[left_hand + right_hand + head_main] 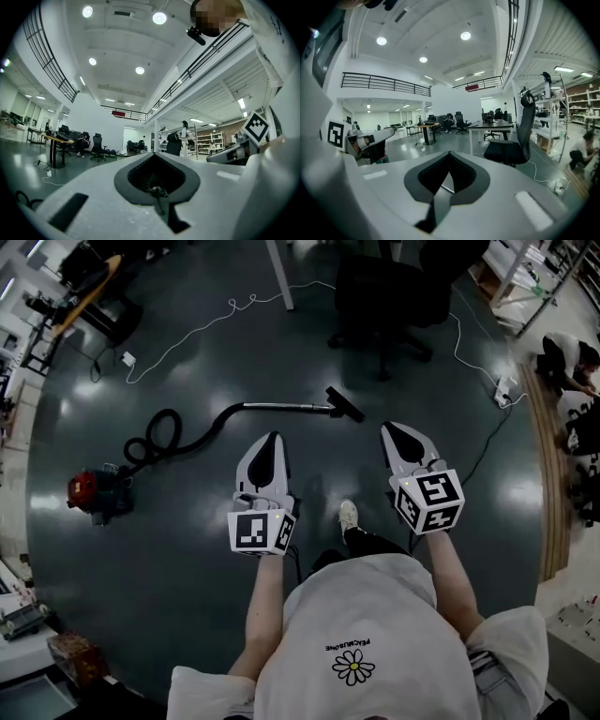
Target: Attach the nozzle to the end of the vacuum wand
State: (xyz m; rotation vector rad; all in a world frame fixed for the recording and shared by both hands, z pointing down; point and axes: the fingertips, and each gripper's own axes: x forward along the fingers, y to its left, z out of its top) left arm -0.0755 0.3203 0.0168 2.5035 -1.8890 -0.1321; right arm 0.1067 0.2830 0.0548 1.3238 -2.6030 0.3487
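In the head view a red vacuum canister (94,493) stands on the dark floor at the left. Its black hose (164,437) coils and runs right into a silver wand (281,407). A black nozzle (345,404) lies at the wand's right end; whether the two are joined I cannot tell. My left gripper (274,438) is held out below the wand, shut and empty. My right gripper (393,428) is just right of the nozzle, also shut and empty. Both gripper views look level across the hall over shut jaws: the left gripper (153,157) and the right gripper (449,154).
A black office chair (384,296) stands beyond the nozzle, also seen as the chair (513,145). A white cable (211,322) and a power strip (504,390) lie on the floor. A person (567,357) crouches at the right edge. A white shoe (348,515) shows between the grippers.
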